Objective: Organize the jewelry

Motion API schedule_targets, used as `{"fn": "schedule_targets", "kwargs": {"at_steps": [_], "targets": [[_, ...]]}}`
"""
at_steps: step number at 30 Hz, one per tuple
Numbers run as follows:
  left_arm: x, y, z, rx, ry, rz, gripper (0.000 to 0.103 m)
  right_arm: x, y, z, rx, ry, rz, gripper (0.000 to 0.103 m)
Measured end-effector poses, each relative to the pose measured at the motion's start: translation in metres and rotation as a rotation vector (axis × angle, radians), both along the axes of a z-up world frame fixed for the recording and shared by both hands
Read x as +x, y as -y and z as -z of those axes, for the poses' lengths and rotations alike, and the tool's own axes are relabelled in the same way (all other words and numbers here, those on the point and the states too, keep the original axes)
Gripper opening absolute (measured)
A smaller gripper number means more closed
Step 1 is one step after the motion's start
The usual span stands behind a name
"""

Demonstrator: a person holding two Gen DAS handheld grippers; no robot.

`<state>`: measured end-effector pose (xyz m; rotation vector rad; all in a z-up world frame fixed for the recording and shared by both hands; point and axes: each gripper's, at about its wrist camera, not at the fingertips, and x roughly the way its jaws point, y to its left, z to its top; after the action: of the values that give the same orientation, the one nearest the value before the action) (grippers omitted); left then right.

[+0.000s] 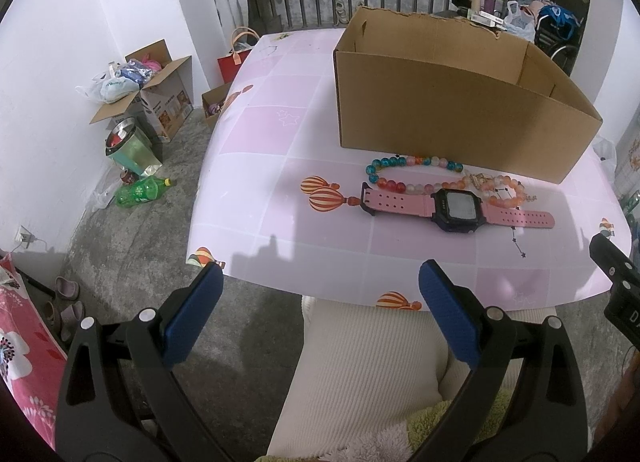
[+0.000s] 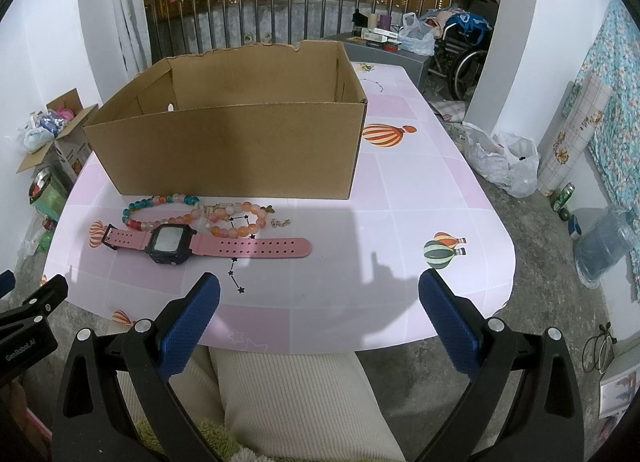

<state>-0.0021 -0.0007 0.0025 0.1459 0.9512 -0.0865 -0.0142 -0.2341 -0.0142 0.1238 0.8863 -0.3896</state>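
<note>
Left wrist view: left gripper (image 1: 320, 294) and right gripper (image 2: 319, 304) gape wide, holding nothing, at the table's (image 2: 400, 189) near edge; watch (image 2: 172, 248) and bead bracelets (image 2: 168, 211) lie before the box (image 2: 228, 145).

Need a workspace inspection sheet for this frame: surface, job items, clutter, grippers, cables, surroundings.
Surface: table with pink checked cover, balloon prints.
Job's things: pink watch lies flat; two bead bracelets and a small metal piece lie between it and the open cardboard box; no jewelry seen inside it.
Clutter: nothing seen on the table besides these.
Grippers: left gripper and right gripper open, empty, short of the table edge.
Cables: wall plug at left.
Surroundings: floor boxes, green bottle, water jug, wheelchair.
</note>
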Motion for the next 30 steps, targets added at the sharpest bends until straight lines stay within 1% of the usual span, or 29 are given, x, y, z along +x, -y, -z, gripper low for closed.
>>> {"fn": "schedule_targets", "kwargs": {"at_steps": [26, 30], "targets": [[0.0007, -0.0002, -0.0002, 0.007, 0.003, 0.0, 0.095, 0.0007, 0.0007, 0.0, 0.0, 0.008, -0.002, 0.097], [0.0055, 0.0019, -0.0057, 0.018, 0.009, -0.005, 0.095, 0.0039, 0.0018, 0.0013, -0.01, 0.01, -0.006, 0.097]]}}
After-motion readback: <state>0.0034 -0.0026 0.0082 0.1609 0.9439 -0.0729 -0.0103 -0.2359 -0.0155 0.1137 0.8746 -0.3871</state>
